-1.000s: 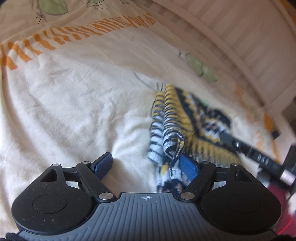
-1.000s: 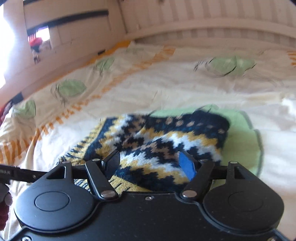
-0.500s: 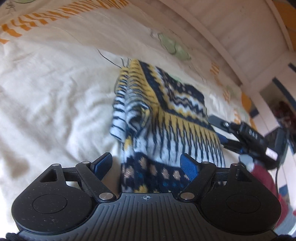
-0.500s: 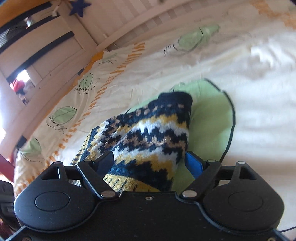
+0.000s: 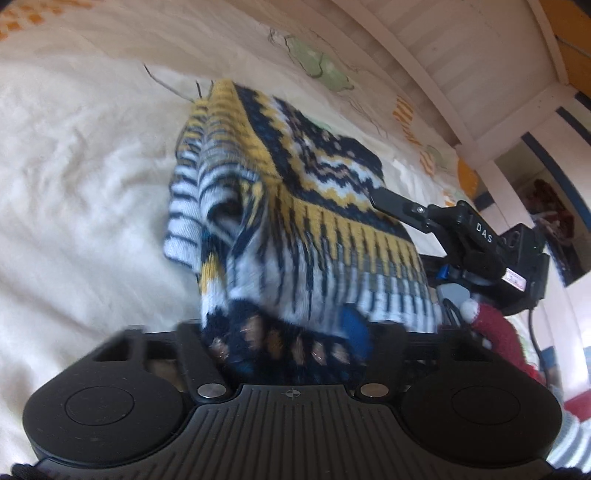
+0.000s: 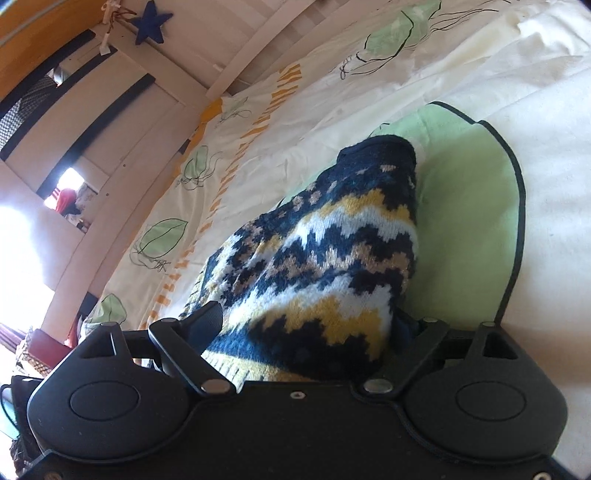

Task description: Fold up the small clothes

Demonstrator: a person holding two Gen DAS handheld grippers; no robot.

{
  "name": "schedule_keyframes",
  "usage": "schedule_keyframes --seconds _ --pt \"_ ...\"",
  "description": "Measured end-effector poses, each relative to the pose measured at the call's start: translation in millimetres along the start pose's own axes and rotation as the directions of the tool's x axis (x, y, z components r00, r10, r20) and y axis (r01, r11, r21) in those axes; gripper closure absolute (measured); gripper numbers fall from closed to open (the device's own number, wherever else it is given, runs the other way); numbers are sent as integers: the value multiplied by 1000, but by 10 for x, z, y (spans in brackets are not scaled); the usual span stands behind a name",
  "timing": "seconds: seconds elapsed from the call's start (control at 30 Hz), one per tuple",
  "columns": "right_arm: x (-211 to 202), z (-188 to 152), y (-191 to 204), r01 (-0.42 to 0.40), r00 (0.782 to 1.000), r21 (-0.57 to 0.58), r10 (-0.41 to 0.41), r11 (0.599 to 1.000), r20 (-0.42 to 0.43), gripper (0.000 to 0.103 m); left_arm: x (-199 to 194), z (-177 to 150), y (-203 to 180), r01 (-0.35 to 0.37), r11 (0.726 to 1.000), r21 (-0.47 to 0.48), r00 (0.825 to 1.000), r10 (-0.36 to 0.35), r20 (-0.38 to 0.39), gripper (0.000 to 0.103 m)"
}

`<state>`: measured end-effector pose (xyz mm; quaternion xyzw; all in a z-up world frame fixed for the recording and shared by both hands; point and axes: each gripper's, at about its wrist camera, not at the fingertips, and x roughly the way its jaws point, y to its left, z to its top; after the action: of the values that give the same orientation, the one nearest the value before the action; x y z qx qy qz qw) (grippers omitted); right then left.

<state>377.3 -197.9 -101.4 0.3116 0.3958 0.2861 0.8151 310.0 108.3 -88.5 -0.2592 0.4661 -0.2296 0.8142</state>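
Note:
A small knitted sweater (image 5: 295,206) in navy, yellow and white patterns lies bunched on a cream bedsheet (image 5: 81,177). My left gripper (image 5: 284,343) is closing on its navy hem, with the blue finger pads pressed into the knit. My right gripper (image 6: 306,332) holds the other edge of the sweater (image 6: 325,258), which fills the space between its fingers. The right gripper also shows in the left wrist view (image 5: 436,218), at the sweater's far right edge. The sweater is lifted between both grippers and hangs in folds.
The bedsheet has green leaf prints (image 6: 461,221) and orange stripes (image 6: 258,110). A white slatted bed rail (image 5: 443,55) runs along the far side. A navy star (image 6: 151,22) hangs on the bed frame. A red-sleeved hand (image 5: 495,328) holds the right gripper.
Both grippers moved in onto the sweater and closed on it. The sweater has risen off the sheet and now fills both views.

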Motion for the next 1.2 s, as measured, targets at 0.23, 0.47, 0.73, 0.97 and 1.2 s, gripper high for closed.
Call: schedule_keyframes --seconds 0.23,0.47,0.73,0.97,1.2 --pt "-177 -69 207 70 997 -49 -70 996 -9 51 -31 -22 39 56 993 -101 998 -60 -34 76" --pt "-716 -488 438 118 989 -72 -124 990 -77 51 -221 -475 -157 81 991 -106 989 -93 -112 76" --pt "-1540 -1266 548 153 980 -22 -155 988 -128 50 -577 -1441 -500 85 991 -107 976 -104 -190 76" --pt "-1932 -1714 730 231 972 -79 -233 970 -21 41 -737 -1939 -611 -37 996 -76 988 25 -152 69" --pt "-2290 -1928 913 277 958 -111 -265 955 108 38 -930 -2061 -1150 -188 973 134 978 199 -68 68"
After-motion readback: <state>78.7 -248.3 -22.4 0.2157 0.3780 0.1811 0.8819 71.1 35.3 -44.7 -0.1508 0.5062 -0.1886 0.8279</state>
